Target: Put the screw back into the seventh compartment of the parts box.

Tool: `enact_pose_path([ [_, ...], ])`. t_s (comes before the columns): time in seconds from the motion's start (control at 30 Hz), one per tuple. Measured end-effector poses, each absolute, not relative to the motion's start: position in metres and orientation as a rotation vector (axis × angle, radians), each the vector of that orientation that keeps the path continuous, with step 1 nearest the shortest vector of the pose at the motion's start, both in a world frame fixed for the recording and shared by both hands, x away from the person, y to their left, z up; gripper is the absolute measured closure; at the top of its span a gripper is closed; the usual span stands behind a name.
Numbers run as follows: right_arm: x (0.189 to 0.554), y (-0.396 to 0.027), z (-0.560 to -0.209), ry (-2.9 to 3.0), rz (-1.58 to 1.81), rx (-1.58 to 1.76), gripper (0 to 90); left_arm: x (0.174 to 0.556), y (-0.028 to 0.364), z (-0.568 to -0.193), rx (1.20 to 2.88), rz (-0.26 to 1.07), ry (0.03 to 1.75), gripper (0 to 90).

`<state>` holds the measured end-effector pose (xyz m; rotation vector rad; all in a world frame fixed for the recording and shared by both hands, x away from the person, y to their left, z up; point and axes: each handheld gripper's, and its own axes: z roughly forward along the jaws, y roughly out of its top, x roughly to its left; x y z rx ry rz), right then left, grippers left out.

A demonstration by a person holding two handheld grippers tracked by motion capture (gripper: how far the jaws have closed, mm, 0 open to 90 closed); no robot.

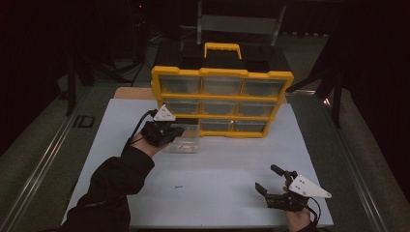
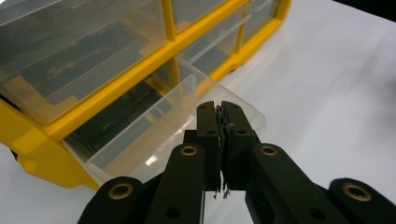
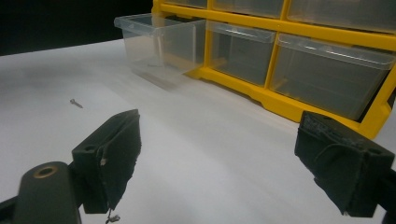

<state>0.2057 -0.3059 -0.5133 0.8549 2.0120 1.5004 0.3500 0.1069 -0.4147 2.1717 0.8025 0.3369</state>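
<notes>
From above, the left gripper [image 1: 167, 131] hovered clenched and empty over the drawer [image 1: 183, 144], pulled out of the organizer [image 1: 221, 99] for loading. Its own view showed the jaws together. The right gripper [image 3: 233, 158] gaped idle; a screw [image 3: 76, 103] lay on the table [image 3: 210, 135].

Your left gripper [image 1: 169, 131] covers the pulled-out clear drawer's [image 1: 183, 144] near left corner, and what lies inside it is too dim to name. The small screw [image 1: 178, 186] on the white table [image 1: 227, 164] is too tiny for detail. Your organizer's [image 3: 299, 93] top and right end are cut off in the right gripper view.
</notes>
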Motion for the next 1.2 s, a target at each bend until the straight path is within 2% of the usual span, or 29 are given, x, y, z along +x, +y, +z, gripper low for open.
enact_pose_path([
  [0.73,0.206,-0.306,-0.513,2.013,1.504,0.854,14.2,0.371,0.098,-0.435,2.181,0.329,0.965,86.8],
  [1.2,0.206,-0.306,-0.514,2.013,1.506,0.855,14.2,0.381,0.095,-0.45,2.252,0.238,1.065,86.6],
])
